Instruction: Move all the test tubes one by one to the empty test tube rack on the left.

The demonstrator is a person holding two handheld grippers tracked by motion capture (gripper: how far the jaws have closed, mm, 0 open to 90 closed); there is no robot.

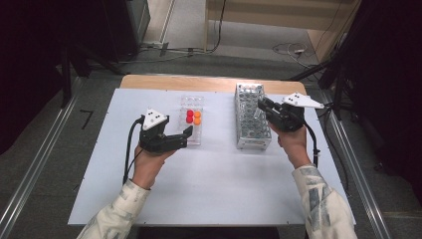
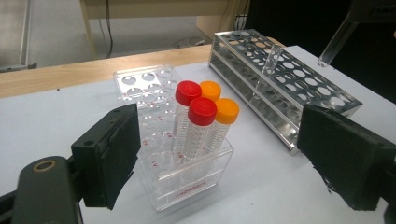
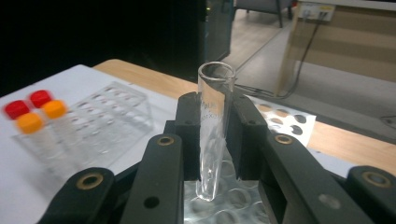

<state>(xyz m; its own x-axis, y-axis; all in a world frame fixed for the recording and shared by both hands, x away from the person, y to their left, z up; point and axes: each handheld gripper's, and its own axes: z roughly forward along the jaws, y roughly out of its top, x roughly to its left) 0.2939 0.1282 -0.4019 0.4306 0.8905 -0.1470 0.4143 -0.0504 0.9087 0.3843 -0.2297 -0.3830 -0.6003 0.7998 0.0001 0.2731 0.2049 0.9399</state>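
Two red-capped tubes [image 2: 202, 112] and two orange-capped tubes [image 2: 226, 112] stand in a clear plastic rack [image 2: 187, 186] on the white mat. My left gripper [image 2: 219, 140] is open at the rack's near end, with a jaw on either side and neither touching it. In the high view this left gripper [image 1: 185, 137] lies just left of the clear rack [image 1: 191, 132]. My right gripper [image 3: 215, 112] is shut on an empty glass test tube [image 3: 214, 130], held upright above the metal rack [image 3: 219, 205]. The high view has this right gripper [image 1: 263, 107] over the metal rack [image 1: 251, 134]. Another glass tube [image 2: 268, 63] leans in the metal rack [image 2: 289, 79].
A white mat [image 1: 214, 184] covers the wooden table [image 1: 149, 82], whose far strip stays bare. Metal rails [image 1: 35, 169] run along both sides. Cables [image 1: 293, 50] lie on the floor behind, and dark stands [image 1: 343, 74] rise at the right.
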